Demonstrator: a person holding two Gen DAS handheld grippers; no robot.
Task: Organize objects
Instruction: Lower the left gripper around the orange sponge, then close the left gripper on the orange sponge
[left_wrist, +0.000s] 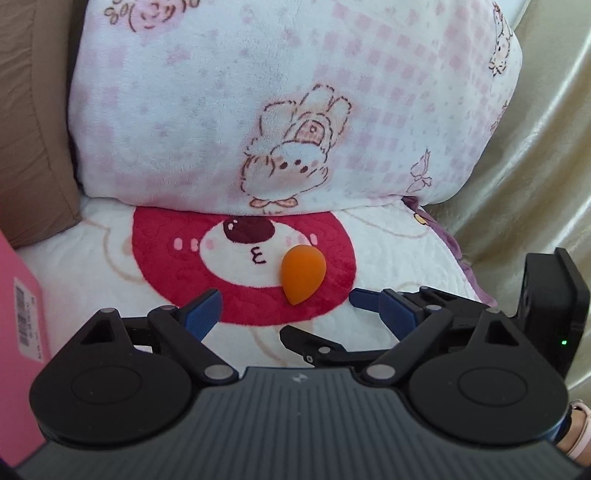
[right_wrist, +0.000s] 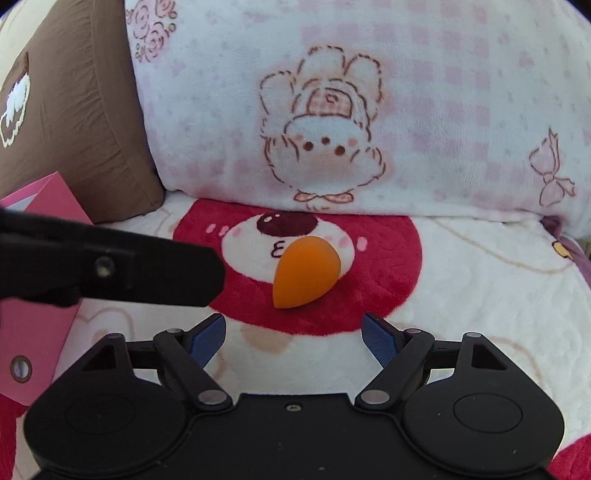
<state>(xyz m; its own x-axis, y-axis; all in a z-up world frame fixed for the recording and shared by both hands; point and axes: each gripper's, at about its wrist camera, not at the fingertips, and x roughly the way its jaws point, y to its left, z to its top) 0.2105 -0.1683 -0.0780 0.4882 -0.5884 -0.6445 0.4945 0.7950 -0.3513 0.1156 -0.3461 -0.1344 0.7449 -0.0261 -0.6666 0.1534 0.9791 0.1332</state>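
Above orange sponge (right_wrist: 304, 271): both grippers' fingers (left_wrist: 205, 308) (right_wrist: 212, 332) spread wide, empty, touching nothing.

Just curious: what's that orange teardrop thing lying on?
The orange sponge lies on a white plush blanket, across the red bear face printed there, covering part of its muzzle. A pink-checked pillow behind hides the face's top. What's beneath the blanket can't be seen.
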